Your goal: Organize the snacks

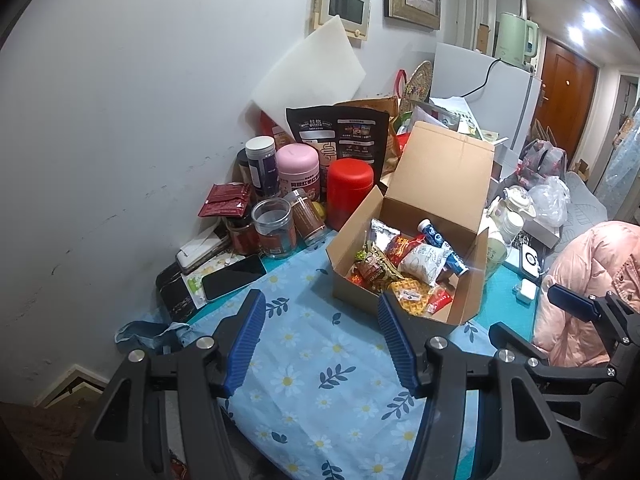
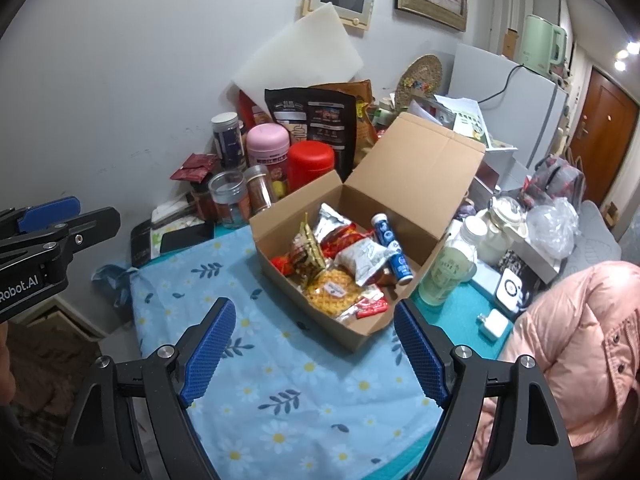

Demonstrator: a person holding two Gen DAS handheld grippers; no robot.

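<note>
Lay ahead of both tongs and a little to the right: the open cardboard box [image 1: 404,280] on the flowered cloth [image 1: 320,380] of the desk, lid flap raised at the back. Held the snacks [image 2: 344,264] heaped inside: foil packets, a white pouch [image 2: 366,258], a yellow packet [image 2: 334,294] near the front corner, a blue tube [image 2: 390,248] along the right side. Ran with its long axis slantwise, from near right to far left, nearest corner turned toward the tongs.

Left tongs [image 1: 322,344]: spread, nothing between the blue pads, tipped downward over bare cloth, right pad just short of the box's near wall. Right tongs [image 2: 314,350]: spread wider, also empty, tipped down at a like slant, box's near corner between and beyond the pads. Appeared side by side, each in the edge of the other's view, neither touching the box.

Seemed about equally near; right tongs judged better lined up with the box's open mouth, yellow packet and red sachet [image 2: 372,306] being the closest pieces. Stood apart, behind and left of the box: jars [image 1: 276,224], a red canister [image 1: 349,192], a black pouch [image 1: 340,136].
</note>
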